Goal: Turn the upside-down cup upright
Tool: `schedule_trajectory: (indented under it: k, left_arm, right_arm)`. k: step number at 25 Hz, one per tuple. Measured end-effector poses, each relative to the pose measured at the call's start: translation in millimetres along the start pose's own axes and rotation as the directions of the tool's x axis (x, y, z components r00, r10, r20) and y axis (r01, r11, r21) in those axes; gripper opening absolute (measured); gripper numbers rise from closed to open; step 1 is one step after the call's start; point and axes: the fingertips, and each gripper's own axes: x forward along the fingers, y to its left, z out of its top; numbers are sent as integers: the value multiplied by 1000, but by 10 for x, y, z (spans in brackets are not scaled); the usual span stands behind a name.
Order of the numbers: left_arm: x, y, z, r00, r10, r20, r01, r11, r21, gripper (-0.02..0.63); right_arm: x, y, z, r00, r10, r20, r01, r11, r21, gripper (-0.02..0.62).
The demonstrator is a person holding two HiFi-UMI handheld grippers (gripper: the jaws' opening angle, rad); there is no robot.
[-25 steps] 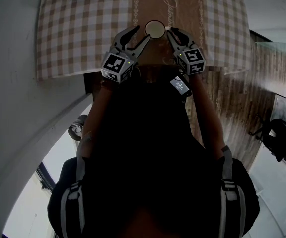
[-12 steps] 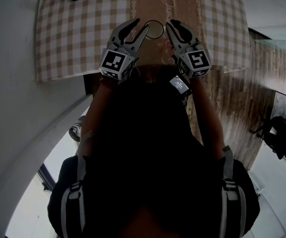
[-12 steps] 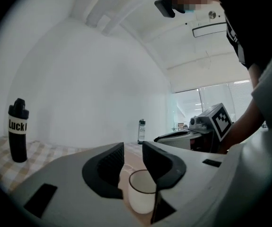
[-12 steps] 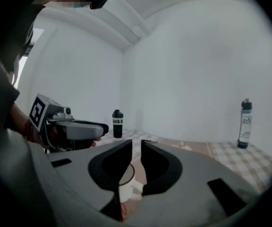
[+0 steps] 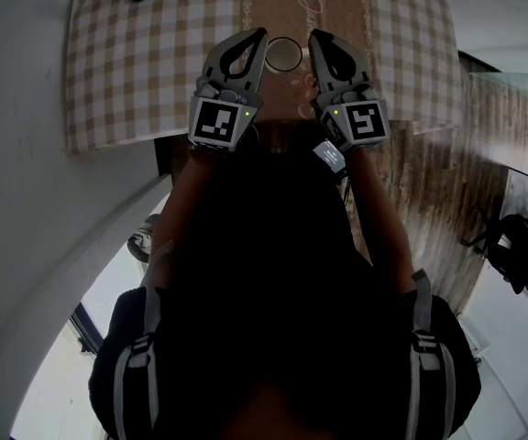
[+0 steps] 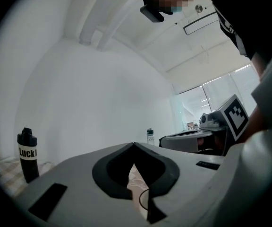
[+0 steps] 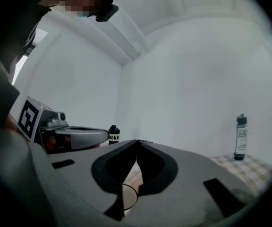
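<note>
over checked tablecloth (image 5: 136, 62), left claw (image 5: 261, 33) and right claw (image 5: 313, 35) just closed, both empty.

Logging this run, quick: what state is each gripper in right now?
Left gripper: closed, just shut, nothing in it.
Right gripper: closed, just shut, also empty; neither holds the cup.

The head view is dim and murky. The checked tabletop (image 5: 136, 71) is softly and evenly lit, and the cup (image 5: 283, 55) on it looks fairly crisp. The person's torso (image 5: 264, 273) below the tabletop sinks to near black. Lines bow hard toward the frame edges.

Both gripper views are brighter, washed by pale walls (image 6: 103, 93) above the tabletop. Windows (image 6: 221, 91) beyond it glare white, corners vignette black, and the nearest surfaces blur.
</note>
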Motion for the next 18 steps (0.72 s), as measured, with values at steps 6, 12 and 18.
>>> schedule_trajectory:
  k: [6,12,18]
  left_arm:
    - [-121,117,-40,994,107,9,-107,994,-6,-11]
    - [-215,22,-155,996,93,-12,-93,996,5,-12]
    - [-302,0,-207,995,100,-25,-99,995,22,-12]
  right_arm:
    - [-20,152,3,1000,-28,10,28,999,31,5]
    - [-51,324,-78,997,-81,13,81,997,3,5]
    - [-45,593,-223,998,-58,-13,57,998,-28,5]
